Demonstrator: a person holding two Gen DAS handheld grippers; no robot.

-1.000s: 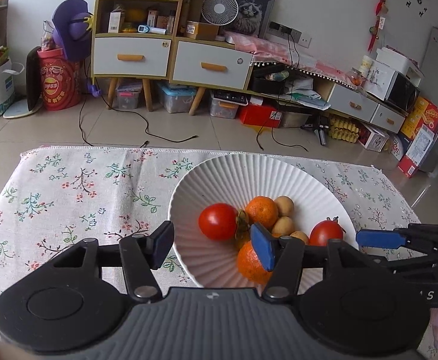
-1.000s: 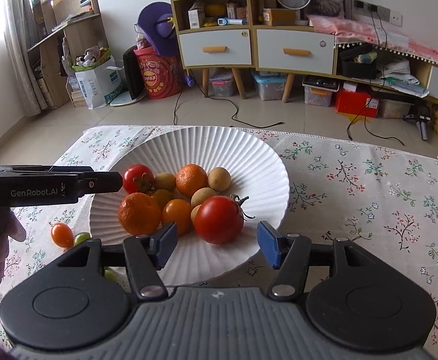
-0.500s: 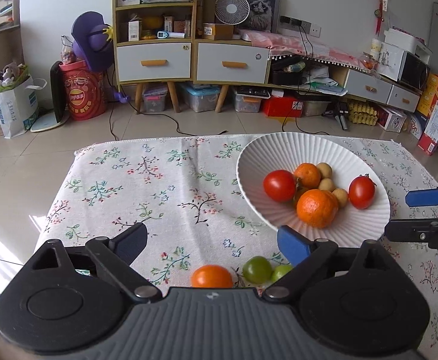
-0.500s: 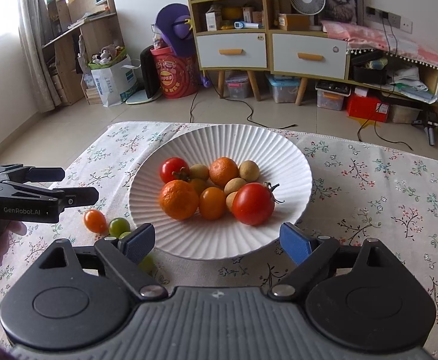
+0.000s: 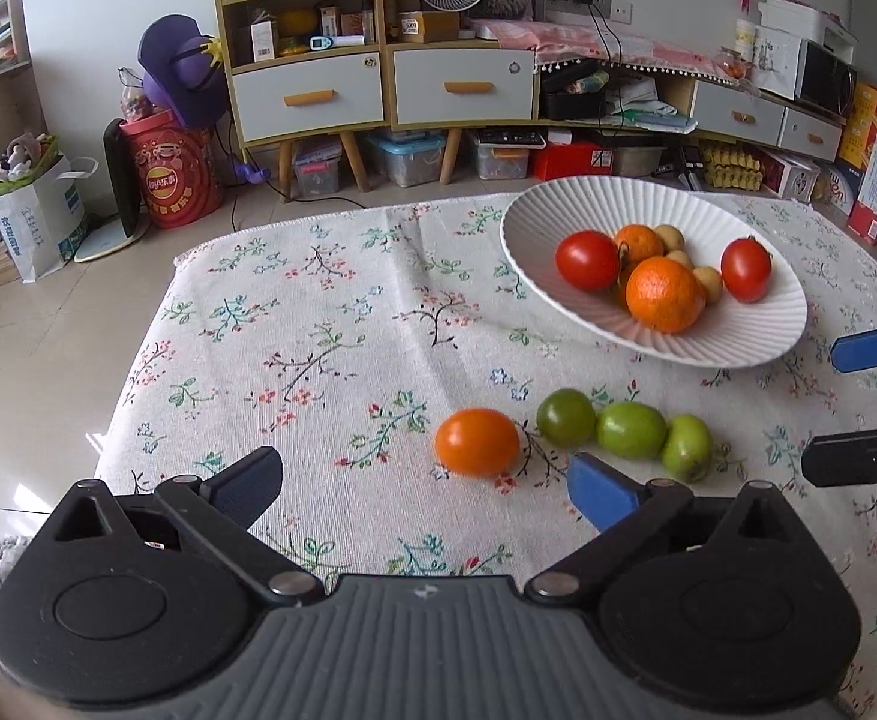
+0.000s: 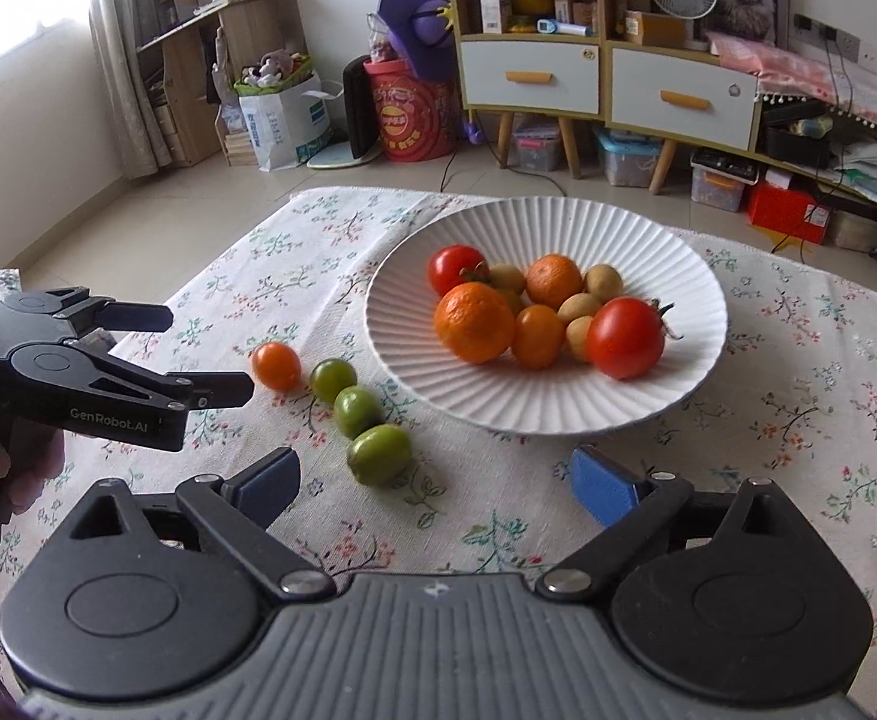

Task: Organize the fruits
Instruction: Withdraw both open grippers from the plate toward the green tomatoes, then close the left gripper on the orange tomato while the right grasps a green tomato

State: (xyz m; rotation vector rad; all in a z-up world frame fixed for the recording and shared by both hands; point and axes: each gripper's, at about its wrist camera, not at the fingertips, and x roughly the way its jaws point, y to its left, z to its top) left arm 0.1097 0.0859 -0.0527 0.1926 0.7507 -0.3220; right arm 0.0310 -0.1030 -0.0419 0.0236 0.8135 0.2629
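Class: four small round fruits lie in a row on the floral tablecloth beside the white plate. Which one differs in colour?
The small orange fruit at the row's end farthest from the ribbed white plate; the other three are green.

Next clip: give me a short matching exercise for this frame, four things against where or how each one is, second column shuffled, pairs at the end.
Things:
1. large orange
2. three green fruits
3. small orange tomato
4. left gripper

Place or state:
A. on the cloth, at the row's end farthest from the right gripper
B. in the white bowl
C. jaws opening, nothing between them
D. in a row on the cloth beside the bowl

Pairs: 1-B, 2-D, 3-A, 4-C
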